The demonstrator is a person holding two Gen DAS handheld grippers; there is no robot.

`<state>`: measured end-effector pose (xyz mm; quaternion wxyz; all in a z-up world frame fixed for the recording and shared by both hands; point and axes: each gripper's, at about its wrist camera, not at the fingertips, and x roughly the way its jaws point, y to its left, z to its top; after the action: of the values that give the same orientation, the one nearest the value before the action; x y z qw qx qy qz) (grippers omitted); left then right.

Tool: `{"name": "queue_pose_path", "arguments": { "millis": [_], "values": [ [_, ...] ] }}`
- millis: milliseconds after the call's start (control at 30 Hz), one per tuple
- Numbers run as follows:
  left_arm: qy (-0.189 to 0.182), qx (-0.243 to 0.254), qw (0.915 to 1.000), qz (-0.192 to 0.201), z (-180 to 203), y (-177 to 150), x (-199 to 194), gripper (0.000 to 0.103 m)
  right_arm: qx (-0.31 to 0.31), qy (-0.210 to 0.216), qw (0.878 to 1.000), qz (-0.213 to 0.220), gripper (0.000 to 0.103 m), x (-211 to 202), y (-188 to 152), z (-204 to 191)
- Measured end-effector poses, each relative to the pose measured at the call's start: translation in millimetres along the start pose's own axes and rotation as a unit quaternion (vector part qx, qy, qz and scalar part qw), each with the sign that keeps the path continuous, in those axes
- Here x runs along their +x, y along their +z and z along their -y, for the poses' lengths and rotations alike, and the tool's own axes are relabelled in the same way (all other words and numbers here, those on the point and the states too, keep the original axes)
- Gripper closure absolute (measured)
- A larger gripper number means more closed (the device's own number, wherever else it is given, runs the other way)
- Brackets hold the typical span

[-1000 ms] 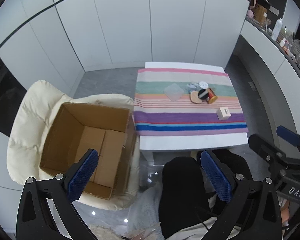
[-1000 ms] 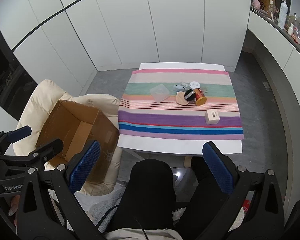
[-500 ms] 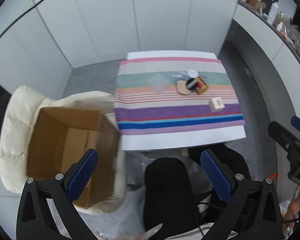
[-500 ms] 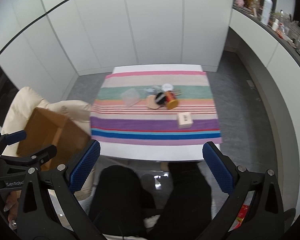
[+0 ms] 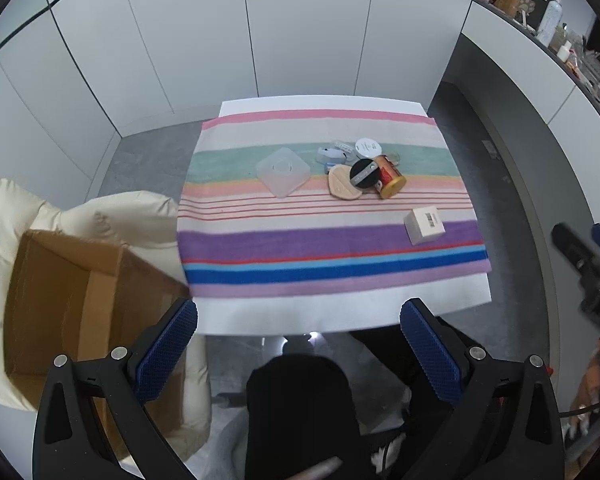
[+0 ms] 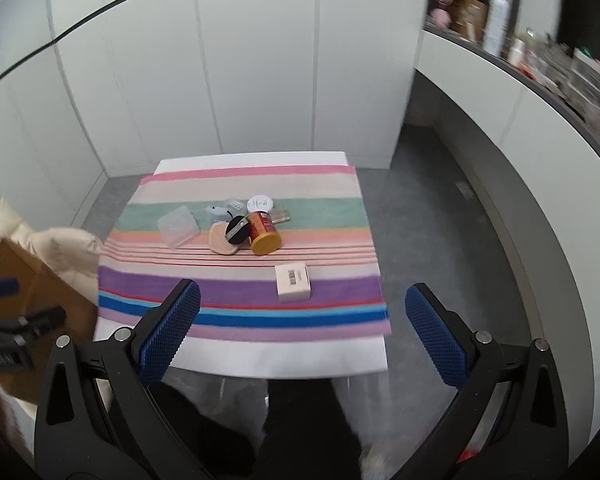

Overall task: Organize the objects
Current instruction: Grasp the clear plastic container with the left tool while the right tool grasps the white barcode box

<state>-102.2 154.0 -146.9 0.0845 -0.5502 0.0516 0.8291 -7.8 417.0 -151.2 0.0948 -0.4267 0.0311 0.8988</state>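
Both grippers held wide and empty above a low table [image 5: 260, 316] of small items, nothing yet picked up.

Left gripper [image 5: 298, 346] and right gripper [image 6: 302, 336] spread apart, grasping nothing, hovering short of the near edge of the striped cloth [image 5: 332, 248]. On the cloth: small white box [image 6: 293, 282] nearest that edge, barcode on top, too small to read. Farther back, clustered: clear square lid [image 5: 283, 172], tan puff [image 5: 342, 188], black round compact [image 5: 364, 174], orange-capped jar [image 6: 263, 234], white round lid [image 5: 367, 146] with unreadable print. Left of the cloth, open cardboard box [image 5: 72, 304] resting on a cream cushion [image 5: 4, 216]. Likely the opening step: reaching in for a first item. Next move probably needs one gripper lowered around the white box, then closed.
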Motion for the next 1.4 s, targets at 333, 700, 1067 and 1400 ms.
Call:
{"name": "queue_pose_path", "arguments": {
  "millis": [333, 700, 1067, 1400],
  "values": [
    [-0.021, -0.003, 0.9998, 0.005, -14, 51, 93, 0.0, 0.009, 0.037, 0.999, -0.031, 0.0, 104, -13, 11],
    [-0.02, 0.023, 0.9994, -0.018, -22, 116, 246, 0.0, -0.029, 0.062, 0.993, -0.094, 0.0, 226, -37, -3],
    [-0.011, -0.116, 0.9905, -0.073, -40, 163, 330, 0.0, -0.003, 0.089, 0.985, -0.146, 0.0, 286, -48, -14],
    [0.047, -0.161, 0.98, -0.107, -37, 180, 375, 0.001, -0.007, 0.065, 0.984, -0.166, 0.02, 305, -59, -22]
  ]
}}
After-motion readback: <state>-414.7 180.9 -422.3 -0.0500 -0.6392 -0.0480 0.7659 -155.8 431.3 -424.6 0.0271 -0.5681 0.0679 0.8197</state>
